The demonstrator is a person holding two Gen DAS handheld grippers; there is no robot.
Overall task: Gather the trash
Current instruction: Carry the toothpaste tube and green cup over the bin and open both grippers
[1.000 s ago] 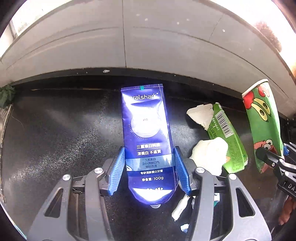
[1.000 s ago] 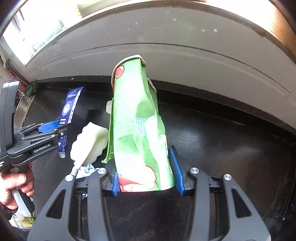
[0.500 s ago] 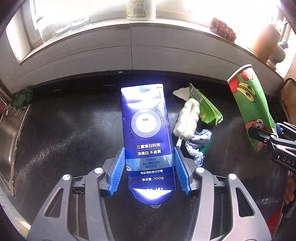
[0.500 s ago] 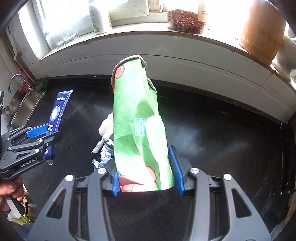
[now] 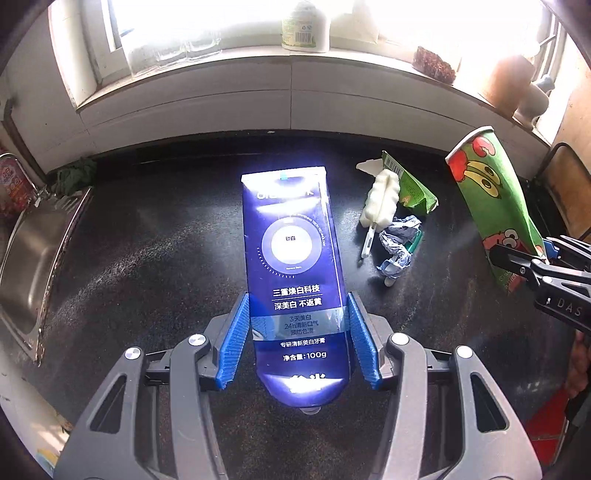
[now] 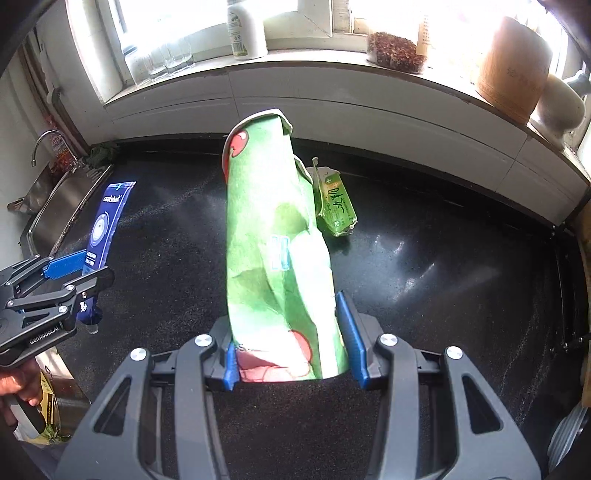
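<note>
Over counter [image 5: 147, 258], hand-held gripper [image 5: 297, 332] clamps tube [image 5: 291, 251].

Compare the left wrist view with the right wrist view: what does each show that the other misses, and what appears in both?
Only the left wrist view shows the white fluffy brush and the crumpled blue-white wrapper on the black counter.

Only the right wrist view shows the tap and the hand holding the left gripper.

Both show the blue toothpaste tube, the crushed green paper cup, the torn green carton, the sink and the white bottle on the sill.
</note>
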